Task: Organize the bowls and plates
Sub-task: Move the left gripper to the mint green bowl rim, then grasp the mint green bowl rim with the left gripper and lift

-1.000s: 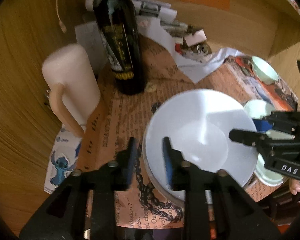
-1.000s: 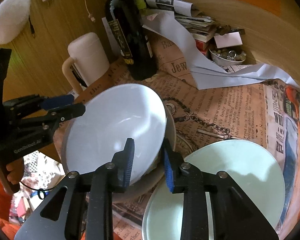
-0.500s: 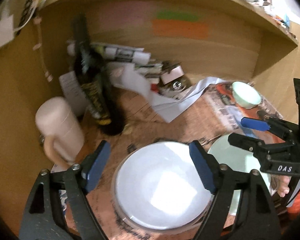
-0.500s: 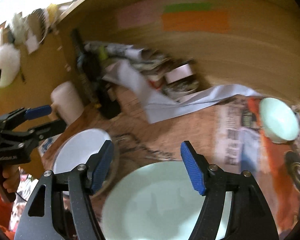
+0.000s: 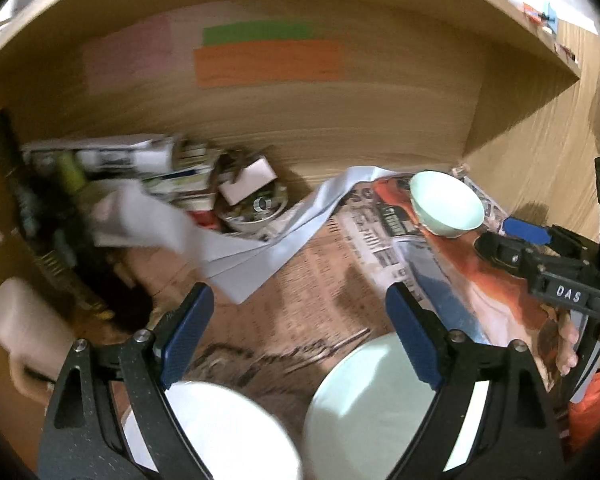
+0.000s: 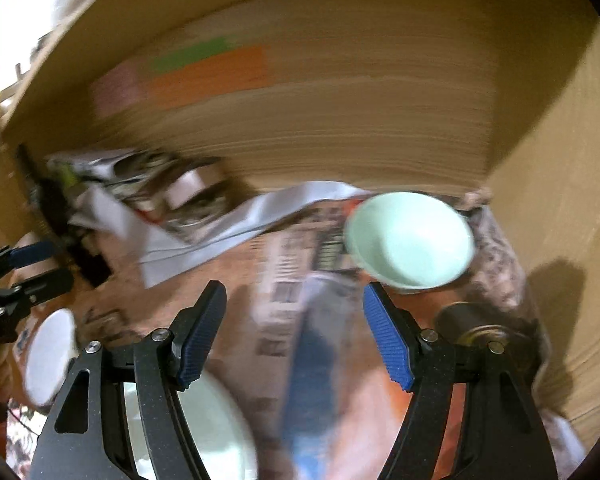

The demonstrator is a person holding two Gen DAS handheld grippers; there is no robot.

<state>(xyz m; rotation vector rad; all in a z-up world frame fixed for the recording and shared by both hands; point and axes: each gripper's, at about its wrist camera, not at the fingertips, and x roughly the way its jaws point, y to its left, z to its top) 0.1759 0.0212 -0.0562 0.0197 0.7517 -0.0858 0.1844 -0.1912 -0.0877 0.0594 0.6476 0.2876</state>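
Note:
A white plate [image 5: 224,428] lies at the bottom left of the left wrist view, with a pale green plate [image 5: 376,408] beside it on the right. A small pale green bowl [image 5: 446,204] stands at the far right on the newspaper; it also shows in the right wrist view [image 6: 410,240]. My left gripper [image 5: 300,340] is open and empty above the two plates. My right gripper [image 6: 294,332] is open and empty, with the green plate [image 6: 216,432] under its left finger and the white plate [image 6: 50,356] at the far left.
A dark bottle [image 5: 40,232] and a cream mug [image 5: 24,332] stand at the left. Papers and a small bowl of clutter [image 5: 256,204] lie at the back under a wooden shelf. Newspaper [image 5: 308,280] covers the surface. A dark round object [image 6: 476,328] lies near the right gripper.
Both grippers let go of the white plate, opened wide and lifted. Both views have swung right, toward the small green bowl.

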